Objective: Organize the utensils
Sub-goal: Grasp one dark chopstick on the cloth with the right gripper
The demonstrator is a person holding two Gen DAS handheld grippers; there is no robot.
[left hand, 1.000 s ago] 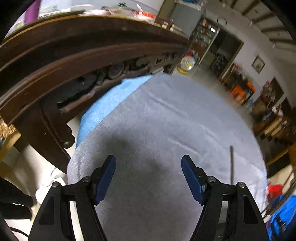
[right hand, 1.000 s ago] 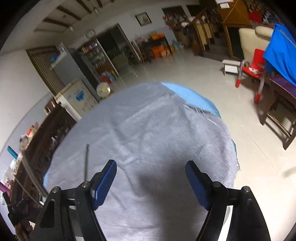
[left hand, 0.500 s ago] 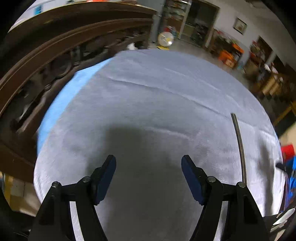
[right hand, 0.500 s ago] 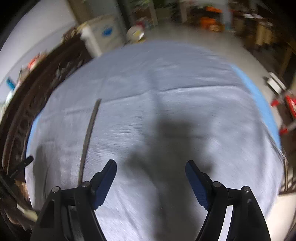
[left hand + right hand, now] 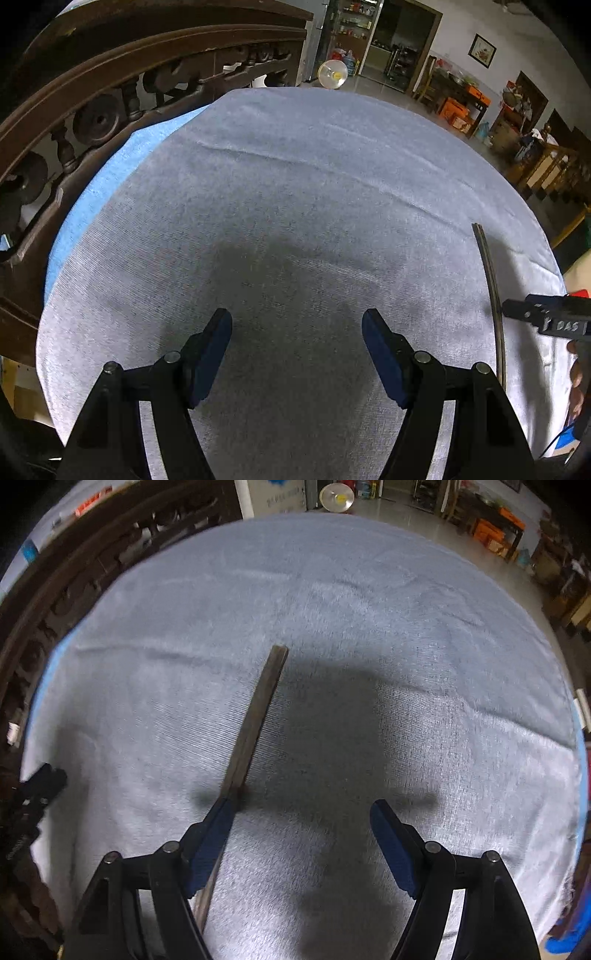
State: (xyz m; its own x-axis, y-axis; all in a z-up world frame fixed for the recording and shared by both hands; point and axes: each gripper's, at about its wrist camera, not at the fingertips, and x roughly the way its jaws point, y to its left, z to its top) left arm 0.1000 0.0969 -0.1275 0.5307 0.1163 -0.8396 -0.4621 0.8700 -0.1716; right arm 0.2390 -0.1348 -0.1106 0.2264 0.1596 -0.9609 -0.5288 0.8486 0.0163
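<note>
Right gripper, jaws open, is lining up over chopstick on grey cloth; needs centring between pads before closing.

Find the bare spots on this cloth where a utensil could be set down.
Most of the grey cloth is bare, from the wooden rail across to the dark stick. It is tighter only around that stick, where the right tool hovers.

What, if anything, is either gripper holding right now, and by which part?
Nothing is held. The left gripper is open over bare grey cloth; the right gripper is open, the thin dark stick lying under its left finger.
</note>
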